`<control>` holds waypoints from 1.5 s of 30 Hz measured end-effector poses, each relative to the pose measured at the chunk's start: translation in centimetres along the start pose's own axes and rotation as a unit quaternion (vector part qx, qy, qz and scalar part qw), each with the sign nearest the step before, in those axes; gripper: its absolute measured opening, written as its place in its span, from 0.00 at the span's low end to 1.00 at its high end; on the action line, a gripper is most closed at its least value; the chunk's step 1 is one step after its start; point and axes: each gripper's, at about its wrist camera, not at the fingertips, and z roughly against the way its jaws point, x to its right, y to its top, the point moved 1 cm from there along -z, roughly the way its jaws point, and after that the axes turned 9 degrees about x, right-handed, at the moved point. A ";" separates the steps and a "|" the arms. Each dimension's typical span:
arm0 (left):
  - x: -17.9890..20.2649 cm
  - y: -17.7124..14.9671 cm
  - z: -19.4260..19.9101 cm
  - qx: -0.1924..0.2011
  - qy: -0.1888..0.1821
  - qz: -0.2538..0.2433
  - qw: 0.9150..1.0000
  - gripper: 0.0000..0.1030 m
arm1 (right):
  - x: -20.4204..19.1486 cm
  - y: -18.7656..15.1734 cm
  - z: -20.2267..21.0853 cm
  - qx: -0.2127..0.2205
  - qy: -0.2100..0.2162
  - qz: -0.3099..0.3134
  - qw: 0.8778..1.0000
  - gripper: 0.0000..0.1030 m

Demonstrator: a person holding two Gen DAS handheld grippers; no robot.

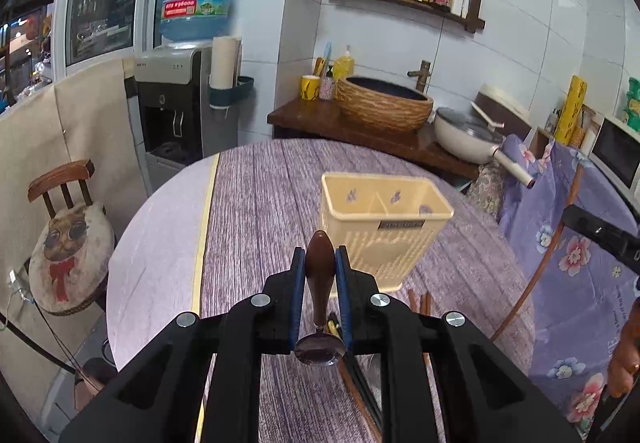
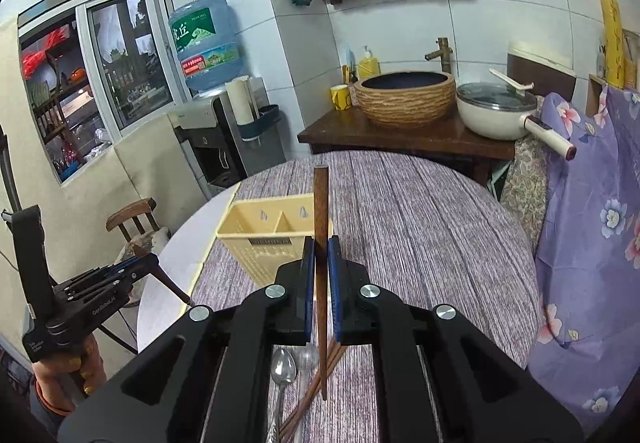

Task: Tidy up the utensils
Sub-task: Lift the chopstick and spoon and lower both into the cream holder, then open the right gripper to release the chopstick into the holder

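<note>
The left gripper (image 1: 320, 263) clamps a spoon (image 1: 320, 295), the right gripper (image 2: 320, 255) a chopstick (image 2: 321, 243); each should be lowered upright into the holder (image 1: 384, 227).

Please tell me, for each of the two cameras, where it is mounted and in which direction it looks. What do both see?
Left wrist: on the left gripper, looking forward over the table; own fingers clamp a wooden-handled spoon.
Right wrist: on the right gripper, looking forward; own fingers clamp a chopstick; the left gripper shows at left.
Shared: the yellow utensil basket, table, sink bowl.
</note>
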 end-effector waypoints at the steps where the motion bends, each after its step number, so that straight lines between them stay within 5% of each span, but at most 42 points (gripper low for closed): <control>1: 0.1 1.1 0.2 0.006 -0.003 0.000 1.000 0.15 | -0.2 0.7 0.0 0.005 0.001 -0.001 1.000 0.07; 9: 2.1 10.3 1.2 0.069 -0.013 -0.001 0.998 0.15 | -3.2 9.0 -0.9 0.080 -0.009 0.007 0.997 0.07; 14: 3.7 13.0 -0.9 0.082 -0.021 0.004 0.996 0.15 | -4.6 12.7 -3.0 0.124 -0.030 0.009 0.992 0.07; 29: 2.5 5.5 -11.5 -0.027 -0.011 0.014 0.999 0.15 | -3.1 6.6 -12.9 0.052 -0.054 0.009 0.997 0.08; 45: 2.3 2.3 -13.7 -0.063 -0.018 0.012 0.998 0.15 | -2.3 3.6 -14.7 0.030 -0.059 0.016 0.998 0.08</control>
